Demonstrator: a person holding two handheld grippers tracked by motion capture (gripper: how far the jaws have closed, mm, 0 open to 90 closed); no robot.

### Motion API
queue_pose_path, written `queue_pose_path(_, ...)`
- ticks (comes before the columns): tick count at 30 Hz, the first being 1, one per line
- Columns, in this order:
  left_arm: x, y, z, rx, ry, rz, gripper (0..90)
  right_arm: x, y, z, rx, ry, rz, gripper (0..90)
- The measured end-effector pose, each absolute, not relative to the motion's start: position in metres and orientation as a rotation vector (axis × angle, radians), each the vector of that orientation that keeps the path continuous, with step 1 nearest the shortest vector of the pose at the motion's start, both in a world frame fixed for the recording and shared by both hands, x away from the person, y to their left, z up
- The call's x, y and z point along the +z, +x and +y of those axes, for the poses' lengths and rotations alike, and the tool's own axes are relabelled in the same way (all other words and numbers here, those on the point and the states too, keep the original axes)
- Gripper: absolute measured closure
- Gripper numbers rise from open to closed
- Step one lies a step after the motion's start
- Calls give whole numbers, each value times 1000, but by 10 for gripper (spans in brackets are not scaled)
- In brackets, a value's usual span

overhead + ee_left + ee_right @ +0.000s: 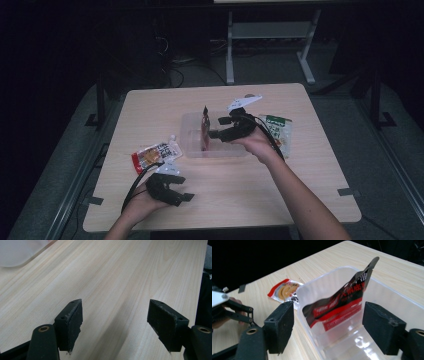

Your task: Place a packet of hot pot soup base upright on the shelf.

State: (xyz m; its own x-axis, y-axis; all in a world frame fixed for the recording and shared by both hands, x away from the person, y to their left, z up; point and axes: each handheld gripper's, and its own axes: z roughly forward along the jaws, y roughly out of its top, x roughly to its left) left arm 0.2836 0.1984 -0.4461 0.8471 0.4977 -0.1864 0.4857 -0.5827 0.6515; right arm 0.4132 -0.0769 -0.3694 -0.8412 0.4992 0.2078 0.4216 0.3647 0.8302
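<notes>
Looks like I'm packing snack packets into the clear plastic bin [192, 150], and I'd call it roughly a third done. My right hand-held gripper [216, 127] hangs at the bin's edge w/ jaws apart and nothing between them; straight ahead of it the dark red packet [339, 303] stands on edge inside the bin, leaning on the far wall, tip poking above the rim. The jaws sit either side of it in the right gripper view but I can't see contact, so I judge that one as dropped in and let go. Left hand-held gripper [175, 190] sits low over the bench [120, 277] near my edge, jaws wide apart, empty, bare wood between them. Still to go: the orange-and-white packet [156, 154] lying flat on the bench just beyond the left hand-held gripper, beside the bin's wall, and the green-and-white packet [279, 131] flat on the bench just past the right hand, outside the bin. A white paper scrap [245, 101] lies beyond the right hand-held gripper; can't tell if it counts. So approx 1 in, 2 left, and the left side seems best placed for the orange one.
</notes>
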Motion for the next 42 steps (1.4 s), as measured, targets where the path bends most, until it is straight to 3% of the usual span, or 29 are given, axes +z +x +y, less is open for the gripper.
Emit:
queue_pose_path(18,-438,284,197,110,2294,696,223,-367,368,-103,1415,741,2547,213)
queue_pose_path(42,-440,282,195,96,2306,687,241,-428,289,-149,1231,819,2588,163)
